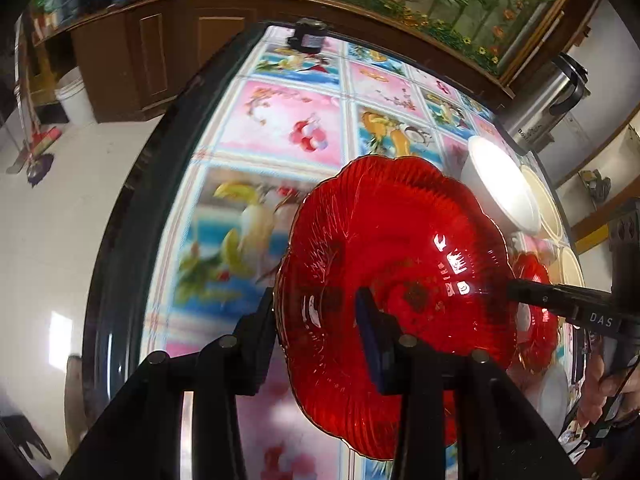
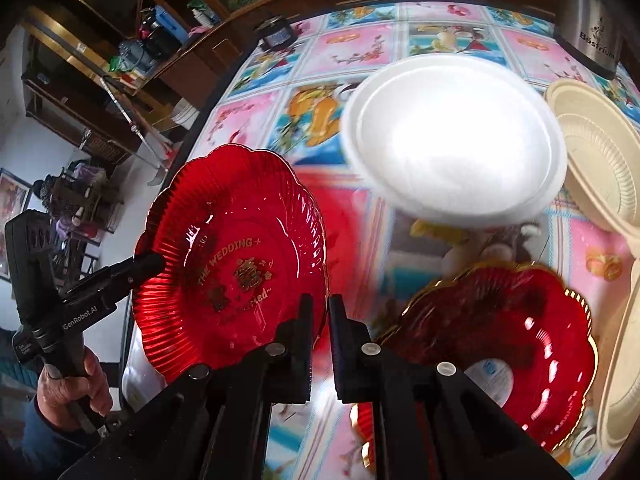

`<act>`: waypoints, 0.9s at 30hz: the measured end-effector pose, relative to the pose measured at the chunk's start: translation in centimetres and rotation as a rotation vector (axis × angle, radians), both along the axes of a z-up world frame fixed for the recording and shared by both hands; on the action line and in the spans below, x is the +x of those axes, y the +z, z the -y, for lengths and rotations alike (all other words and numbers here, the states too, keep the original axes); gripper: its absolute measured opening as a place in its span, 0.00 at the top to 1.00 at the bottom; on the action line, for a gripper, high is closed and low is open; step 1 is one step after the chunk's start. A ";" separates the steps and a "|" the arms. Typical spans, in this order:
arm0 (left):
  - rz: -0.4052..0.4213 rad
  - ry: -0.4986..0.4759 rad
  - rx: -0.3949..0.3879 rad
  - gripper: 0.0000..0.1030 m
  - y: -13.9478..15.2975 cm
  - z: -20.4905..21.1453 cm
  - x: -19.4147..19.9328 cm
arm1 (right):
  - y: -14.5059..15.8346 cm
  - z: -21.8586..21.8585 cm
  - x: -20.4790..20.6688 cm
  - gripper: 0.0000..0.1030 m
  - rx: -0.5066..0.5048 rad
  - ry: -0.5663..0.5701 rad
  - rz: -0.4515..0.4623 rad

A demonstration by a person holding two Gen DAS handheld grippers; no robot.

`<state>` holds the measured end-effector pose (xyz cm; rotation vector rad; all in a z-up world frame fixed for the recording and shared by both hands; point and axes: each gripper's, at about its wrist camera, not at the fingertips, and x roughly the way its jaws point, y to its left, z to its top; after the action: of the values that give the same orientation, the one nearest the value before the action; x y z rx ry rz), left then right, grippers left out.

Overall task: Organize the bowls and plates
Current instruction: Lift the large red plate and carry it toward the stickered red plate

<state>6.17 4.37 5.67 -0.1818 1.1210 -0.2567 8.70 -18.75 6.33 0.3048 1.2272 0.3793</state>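
A clear red scalloped plate point(image 1: 400, 248) with gold wedding lettering point(image 2: 236, 264) is held tilted over the table between both grippers. My left gripper point(image 1: 316, 308) is shut on its near-left rim, one finger under the edge and one on the inside. In the right wrist view the left gripper point(image 2: 154, 264) bites the plate's left edge. My right gripper point(image 2: 320, 312) is shut on the opposite rim, and shows in the left wrist view as the right gripper point(image 1: 514, 290). A second red plate point(image 2: 500, 340) with a gold rim lies on the table.
A white foam bowl point(image 2: 452, 140) stands behind the plates, and cream plates point(image 2: 592, 160) are stacked at the table's right edge. A steel pot point(image 2: 592, 20) stands at the far right corner. A small black object point(image 1: 308, 38) sits at the far edge of the fruit-print tablecloth point(image 1: 280, 120).
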 end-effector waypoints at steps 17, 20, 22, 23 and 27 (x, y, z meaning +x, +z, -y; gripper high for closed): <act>-0.053 0.169 0.016 0.63 -1.3 -4.7 -10.4 | -0.8 -5.0 -5.8 0.91 0.067 0.200 -0.079; -0.055 0.188 0.020 0.63 -1.4 -4.7 -10.9 | -1.4 -5.4 -6.1 0.91 0.066 0.225 -0.094; -0.049 0.196 0.023 0.56 -1.3 -4.6 -11.2 | -1.8 -5.5 -6.1 0.91 0.071 0.230 -0.105; -0.045 0.198 0.024 0.46 -1.2 -4.4 -11.3 | -1.9 -5.4 -6.1 0.89 0.076 0.233 -0.110; -0.013 0.216 0.037 0.36 -0.1 -4.3 -11.8 | -1.7 -4.7 -6.5 0.89 0.083 0.240 -0.111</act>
<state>-5.68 8.70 5.60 -0.2705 1.1087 -0.0426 2.25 -14.02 4.59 0.2527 1.3633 0.6287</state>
